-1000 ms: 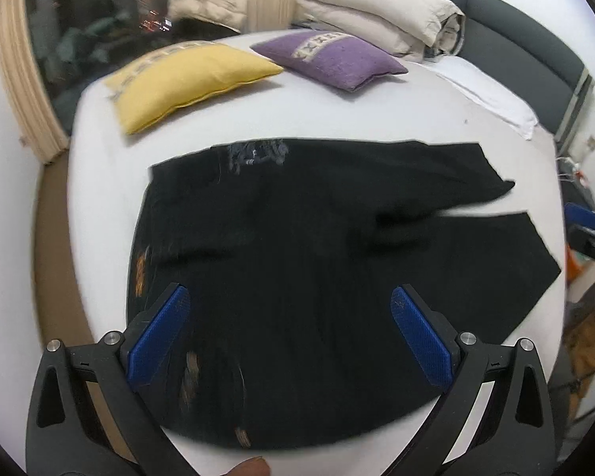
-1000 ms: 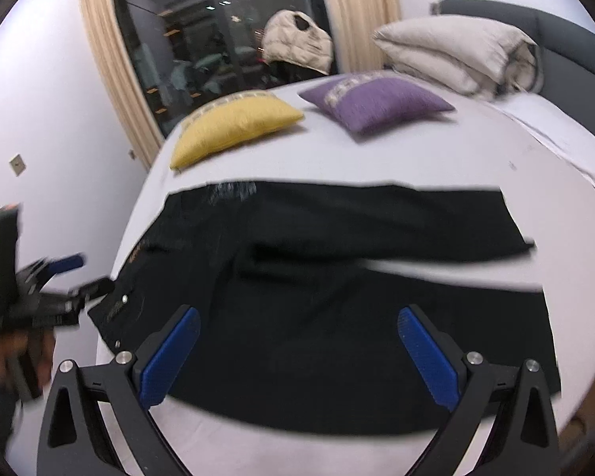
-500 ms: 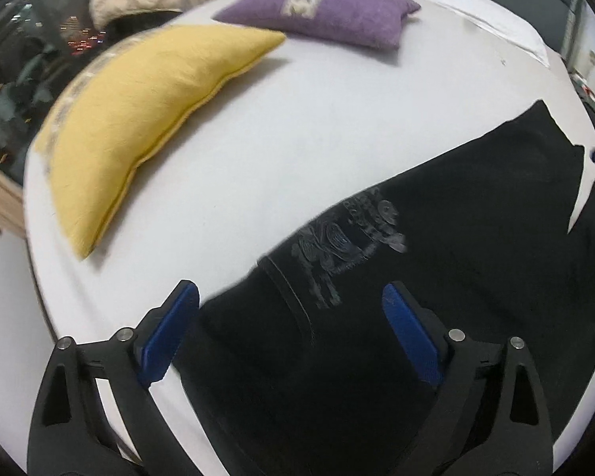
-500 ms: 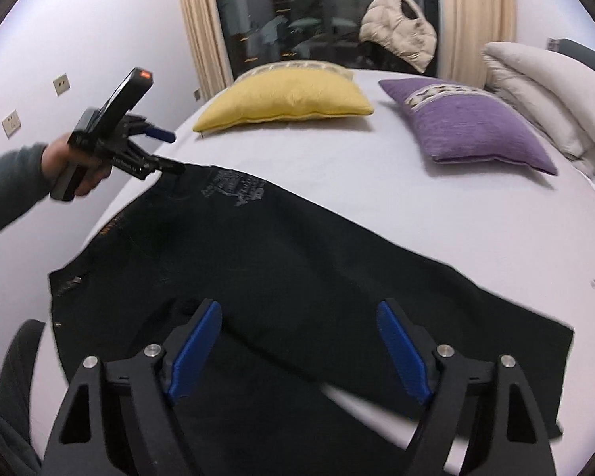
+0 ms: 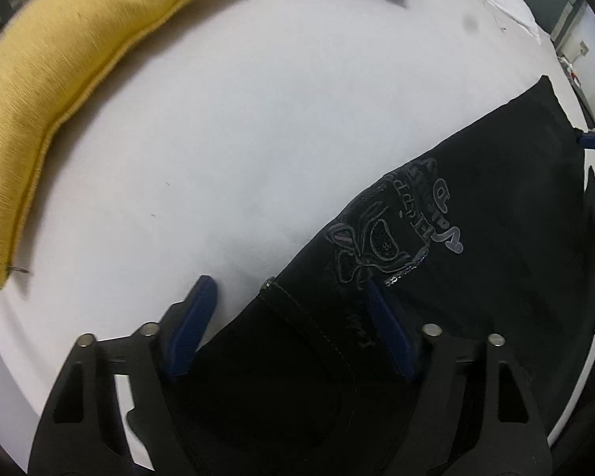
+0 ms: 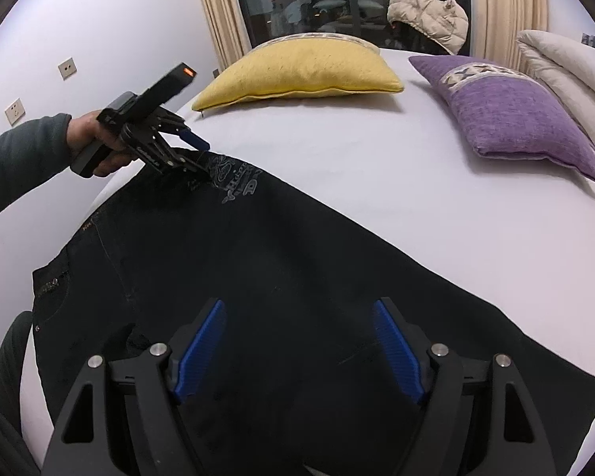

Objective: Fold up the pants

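Lying flat and unfolded on the bed (image 6: 377, 182), the black pants (image 6: 281, 277) await their first fold — the left hand-held gripper (image 5: 289, 297) is closing over the waistband corner without pinching it yet, the right hand-held gripper (image 6: 299, 325) hovers wide over a leg.

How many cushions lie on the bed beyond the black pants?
2. A yellow cushion lies nearest the window, left of centre. A purple cushion lies to its right, beside the folded grey bedding, which may hide more.

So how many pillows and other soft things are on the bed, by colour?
Yellow pillow: 1
Purple pillow: 1
Black pants: 1
Beige folded duvet: 1
Total: 4
The puffy cream jacket is behind the bed, not on it, so it is not counted.
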Motion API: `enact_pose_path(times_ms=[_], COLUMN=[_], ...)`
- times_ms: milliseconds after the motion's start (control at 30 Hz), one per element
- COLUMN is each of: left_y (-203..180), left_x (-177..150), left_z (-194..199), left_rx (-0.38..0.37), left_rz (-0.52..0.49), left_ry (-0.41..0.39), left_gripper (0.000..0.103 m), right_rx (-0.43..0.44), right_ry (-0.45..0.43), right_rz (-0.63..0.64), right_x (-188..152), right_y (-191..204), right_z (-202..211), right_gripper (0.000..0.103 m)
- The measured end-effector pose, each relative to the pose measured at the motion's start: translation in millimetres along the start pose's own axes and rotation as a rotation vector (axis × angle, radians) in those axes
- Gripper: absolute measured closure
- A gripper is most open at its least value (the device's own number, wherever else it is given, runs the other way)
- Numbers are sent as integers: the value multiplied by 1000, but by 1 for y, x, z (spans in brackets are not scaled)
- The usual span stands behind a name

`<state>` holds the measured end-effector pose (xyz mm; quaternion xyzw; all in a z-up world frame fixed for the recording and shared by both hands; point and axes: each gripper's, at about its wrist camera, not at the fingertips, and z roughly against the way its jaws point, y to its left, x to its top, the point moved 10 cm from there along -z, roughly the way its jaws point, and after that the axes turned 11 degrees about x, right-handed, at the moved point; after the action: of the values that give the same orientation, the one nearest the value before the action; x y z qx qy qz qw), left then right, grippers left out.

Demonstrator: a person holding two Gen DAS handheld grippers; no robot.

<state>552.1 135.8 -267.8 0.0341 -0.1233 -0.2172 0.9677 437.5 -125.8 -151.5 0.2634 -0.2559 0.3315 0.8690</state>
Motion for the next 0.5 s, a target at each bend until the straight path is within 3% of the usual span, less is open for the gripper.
enact_pose_path(times_ms=[167, 200, 233, 300, 500], left_y=[-2, -3, -4, -6, -2], left_x=[7, 5, 7, 7, 8], left_z=[-2, 0, 0, 0, 21], left_rx=[-54, -61, -60, -49, -19], left_rz=[-6, -12, -24, -46, -53], left_ry=[-3, -1, -1, -1, -95], left_gripper=[60, 67, 81, 90, 96], right_rx=[3, 1, -3, -7, -8], right_ry=[10, 14, 17, 19, 27], right_rz=[-5, 0, 5, 15, 52], right_x=[4, 6, 8, 14, 44], right_y=[-8, -9, -11, -13, -14], right_z=[-4, -6, -8, -10, -27], right_gripper=[24, 24, 24, 24, 25])
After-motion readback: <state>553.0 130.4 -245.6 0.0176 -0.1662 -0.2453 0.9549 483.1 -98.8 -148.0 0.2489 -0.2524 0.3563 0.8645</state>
